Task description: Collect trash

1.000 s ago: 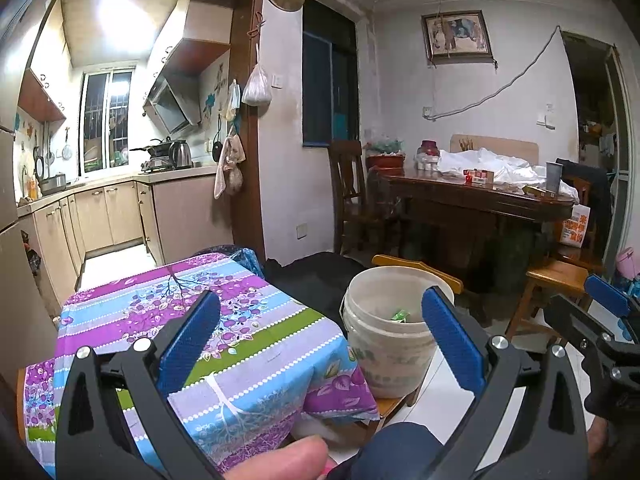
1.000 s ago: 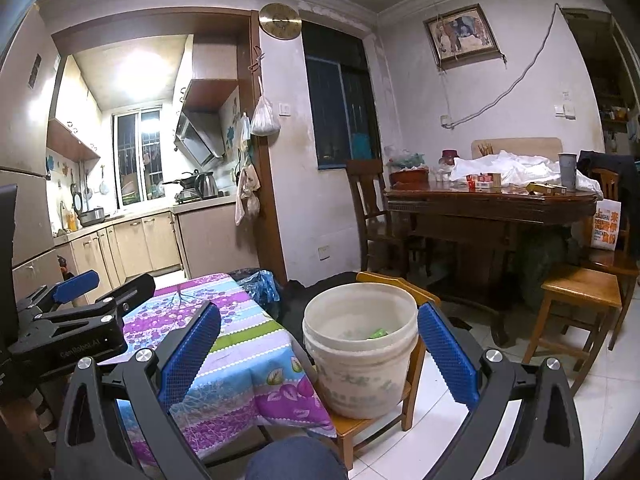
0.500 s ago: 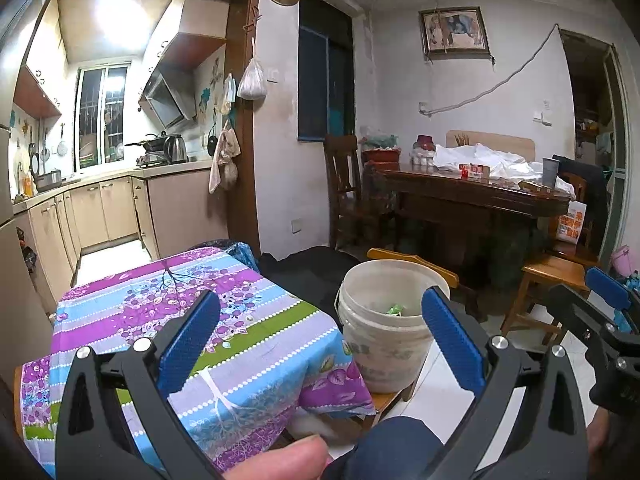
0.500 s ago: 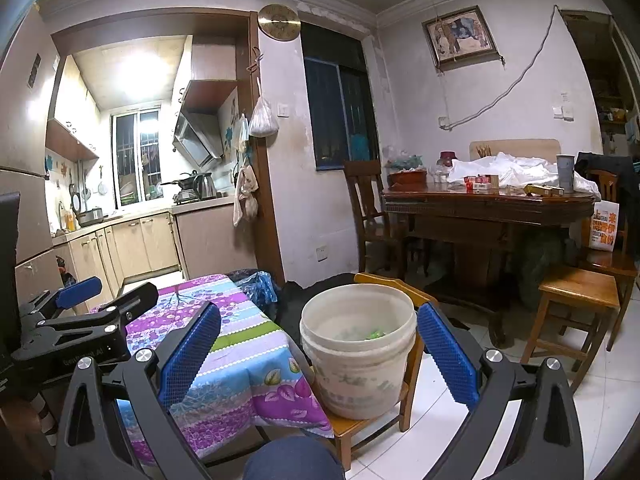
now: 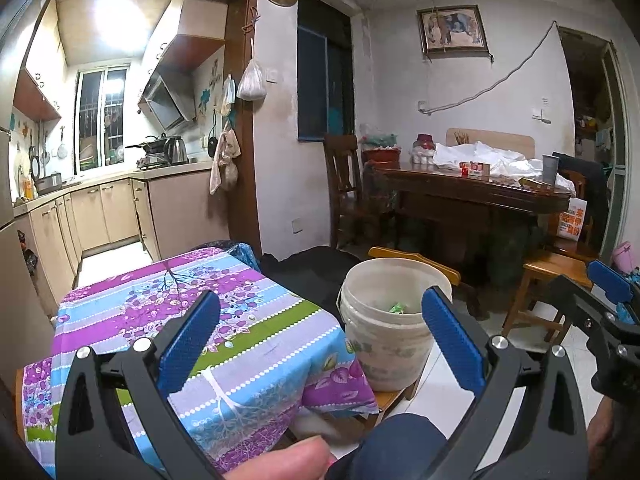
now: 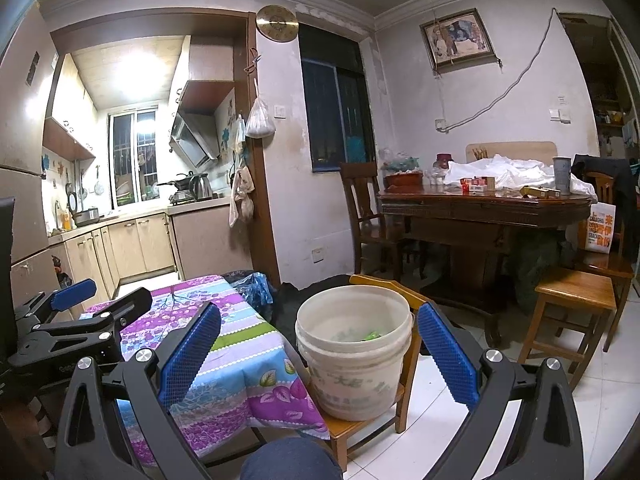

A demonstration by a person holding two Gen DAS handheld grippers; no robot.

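Observation:
A dirty white plastic bucket (image 5: 390, 336) stands on a low wooden chair beside the small table; it also shows in the right wrist view (image 6: 354, 364). Green wrappers (image 5: 398, 307) lie inside it, also seen in the right wrist view (image 6: 372, 336). My left gripper (image 5: 320, 344) is open and empty, held above the table's near edge. My right gripper (image 6: 318, 354) is open and empty, held in front of the bucket. Each gripper shows at the edge of the other's view, the right one (image 5: 600, 304) and the left one (image 6: 80, 312).
The small table (image 5: 160, 320) has a purple, blue and green flowered cloth. A dark dining table (image 6: 484, 208) with clutter and wooden chairs stands at the back right. A wooden stool (image 6: 572, 300) stands right of the bucket. The kitchen opens at the left. My knee (image 6: 292, 460) is below.
Both grippers have drifted slightly; the view has shifted a little, with the bucket sliding slightly left. Both stay open and empty.

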